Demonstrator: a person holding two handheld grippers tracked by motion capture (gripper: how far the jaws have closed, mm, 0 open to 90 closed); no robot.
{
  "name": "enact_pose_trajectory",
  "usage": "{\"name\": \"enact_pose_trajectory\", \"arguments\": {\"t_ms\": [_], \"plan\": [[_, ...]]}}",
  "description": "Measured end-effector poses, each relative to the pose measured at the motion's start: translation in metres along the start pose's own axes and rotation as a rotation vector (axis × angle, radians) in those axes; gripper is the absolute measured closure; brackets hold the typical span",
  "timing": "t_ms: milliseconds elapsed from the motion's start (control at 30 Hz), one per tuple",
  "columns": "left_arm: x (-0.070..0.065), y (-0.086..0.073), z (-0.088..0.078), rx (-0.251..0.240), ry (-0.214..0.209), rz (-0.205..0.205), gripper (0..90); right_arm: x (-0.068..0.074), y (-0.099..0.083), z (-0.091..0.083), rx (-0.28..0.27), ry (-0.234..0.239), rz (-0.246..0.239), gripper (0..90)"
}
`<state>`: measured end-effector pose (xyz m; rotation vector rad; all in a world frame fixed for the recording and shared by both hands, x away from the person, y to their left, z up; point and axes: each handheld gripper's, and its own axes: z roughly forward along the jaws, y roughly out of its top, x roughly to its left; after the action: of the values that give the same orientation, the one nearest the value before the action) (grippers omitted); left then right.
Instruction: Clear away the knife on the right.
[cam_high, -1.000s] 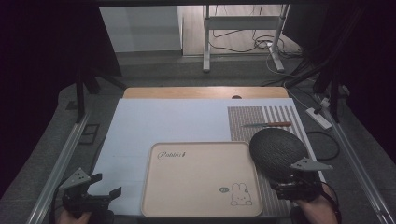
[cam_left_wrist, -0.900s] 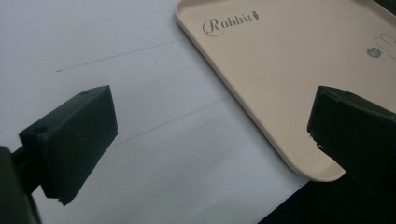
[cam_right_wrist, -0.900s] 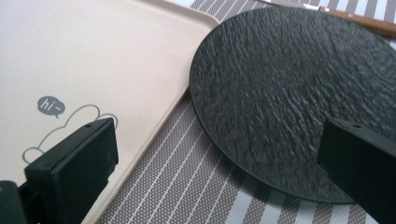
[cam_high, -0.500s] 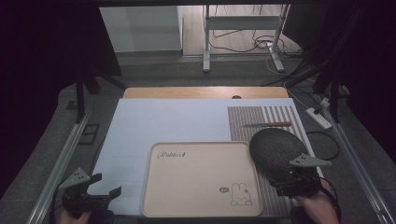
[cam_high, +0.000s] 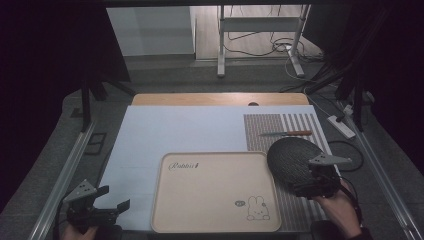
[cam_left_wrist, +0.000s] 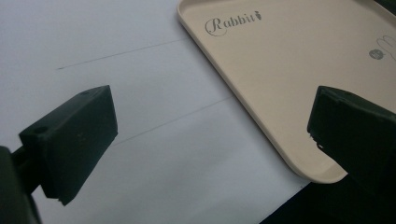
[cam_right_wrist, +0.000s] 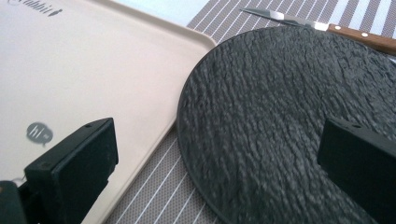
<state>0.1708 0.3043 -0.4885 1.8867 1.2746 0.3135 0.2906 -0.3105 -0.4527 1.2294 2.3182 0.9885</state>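
A beige tray (cam_high: 200, 200) printed with a rabbit lies at the front centre of the table. At its right edge a round black textured plate (cam_high: 290, 157) rests on a striped placemat (cam_high: 280, 125). My right gripper (cam_high: 311, 181) hovers open over the plate's near edge. In the right gripper view, the left jaw is above the tray (cam_right_wrist: 93, 70), the right jaw above the plate (cam_right_wrist: 261, 107), and my right gripper (cam_right_wrist: 219, 163) holds nothing. My left gripper (cam_high: 114, 198) stands open at the front left, beside the tray's near-left corner (cam_left_wrist: 299, 116). Nothing sits between its jaws in the left gripper (cam_left_wrist: 210, 135) view.
A knife (cam_high: 287, 133) with a wooden handle lies across the placemat just beyond the plate, and its blade (cam_right_wrist: 275, 16) points left. A pale sheet (cam_high: 175, 130) covers the table. Metal rails run along both sides. A power strip (cam_high: 341, 125) lies off to the right.
My right gripper has crept forward over the plate's near edge. The left gripper, tray and knife have stayed put.
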Motion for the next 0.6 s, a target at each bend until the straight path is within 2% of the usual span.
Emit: {"name": "enact_pose_trajectory", "arguments": {"t_ms": [233,400,600], "plan": [[0.000,0.000,0.000,-0.001,0.001,-0.005,1.7,-0.007,0.007,0.008,0.027,-0.002,0.011,0.0],[0.000,0.000,0.000,0.000,0.002,-0.004,1.7,-0.014,0.011,0.011,0.028,-0.031,0.007,0.0],[0.000,0.000,0.000,0.001,0.003,-0.006,1.7,-0.028,0.017,0.020,0.050,-0.068,0.031,0.0]]}}
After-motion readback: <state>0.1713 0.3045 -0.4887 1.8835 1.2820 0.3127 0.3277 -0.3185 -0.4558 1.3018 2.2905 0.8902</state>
